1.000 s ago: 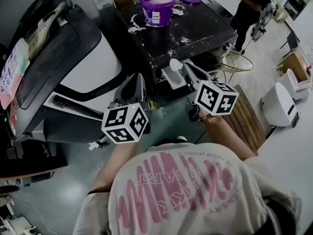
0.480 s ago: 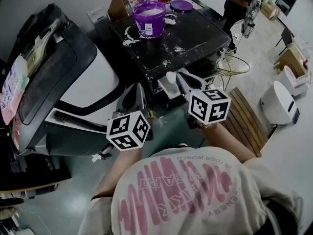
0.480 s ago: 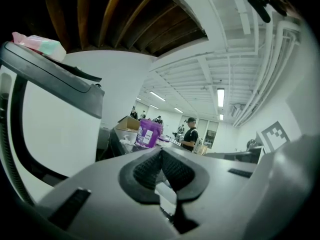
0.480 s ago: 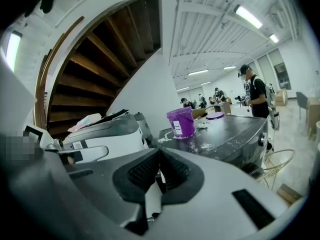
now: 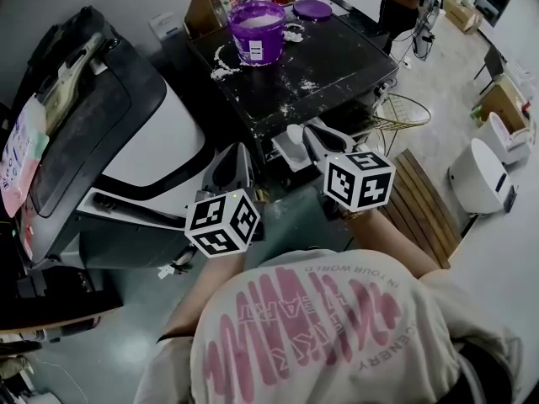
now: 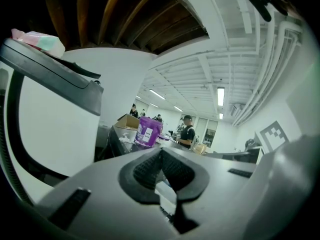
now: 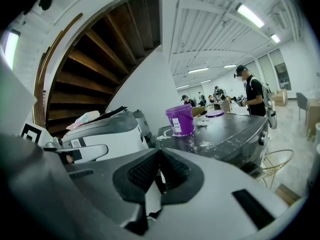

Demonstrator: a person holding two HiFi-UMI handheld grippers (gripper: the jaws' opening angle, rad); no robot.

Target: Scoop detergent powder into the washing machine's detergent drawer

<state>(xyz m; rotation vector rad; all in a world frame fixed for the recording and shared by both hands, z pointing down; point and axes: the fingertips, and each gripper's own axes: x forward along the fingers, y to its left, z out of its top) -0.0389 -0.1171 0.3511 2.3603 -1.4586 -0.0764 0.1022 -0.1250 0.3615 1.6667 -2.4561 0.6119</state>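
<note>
Left gripper (image 6: 161,155): fingers closed, nothing between them.
Right gripper (image 7: 160,160): fingers closed; white piece (image 5: 294,135) at their tips, possibly a scoop, unclear.
Powder tub (image 5: 257,25): upright on black bench (image 5: 337,49), ahead of both finger pairs, well apart.
Nearer: right, slightly, I judge.

Tub (image 5: 258,30) on the washing machine (image 5: 337,57); lid (image 5: 312,9) right of it; cardboard box (image 5: 208,0) behind; bench (image 5: 421,200) right of the machine
</note>
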